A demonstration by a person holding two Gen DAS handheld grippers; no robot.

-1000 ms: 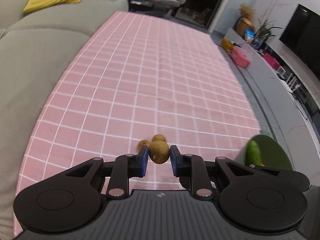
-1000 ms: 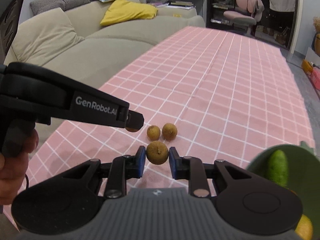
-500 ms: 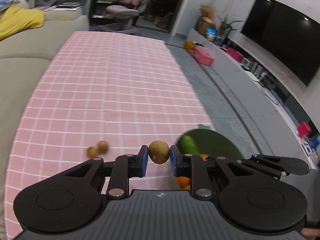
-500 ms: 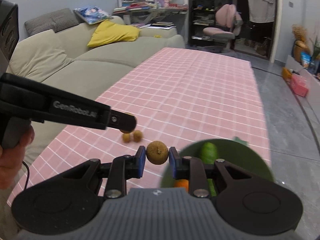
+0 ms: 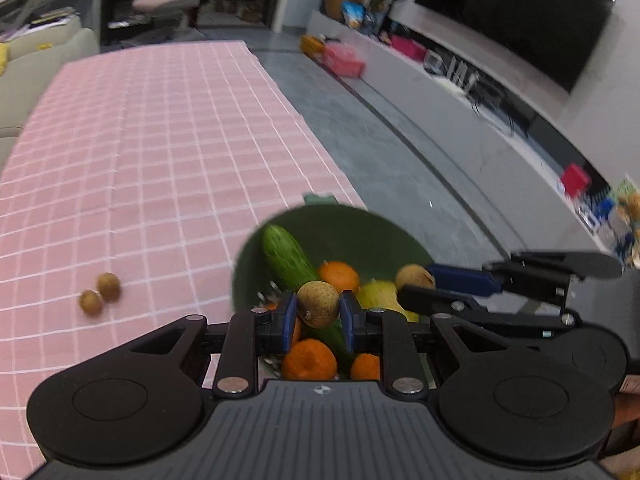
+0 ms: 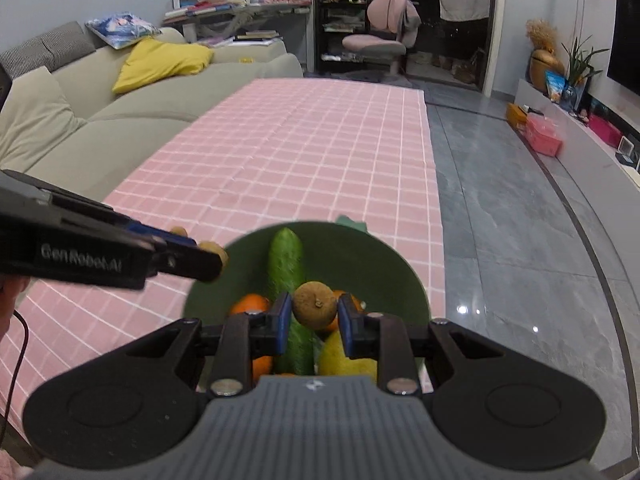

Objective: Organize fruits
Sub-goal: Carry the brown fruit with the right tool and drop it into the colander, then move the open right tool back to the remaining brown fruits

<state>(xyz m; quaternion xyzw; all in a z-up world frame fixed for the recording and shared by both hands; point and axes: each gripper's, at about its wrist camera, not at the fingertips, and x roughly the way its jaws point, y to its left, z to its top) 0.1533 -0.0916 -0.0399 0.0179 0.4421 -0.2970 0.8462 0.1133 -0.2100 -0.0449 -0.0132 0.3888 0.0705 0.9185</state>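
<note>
Delivery step: left gripper (image 5: 318,316) and right gripper (image 6: 314,318) each pinch a longan over the green bowl (image 6: 400,276) (two more remain on the cloth); next, spread jaws to drop.

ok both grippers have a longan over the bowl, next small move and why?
Probably open the right gripper first, after a slight dip: its longan sits over the middle of the green bowl, above the cucumber and oranges. The left gripper holds its longan nearer the bowl's left side, so release that second. Two longans wait on the cloth.
</note>
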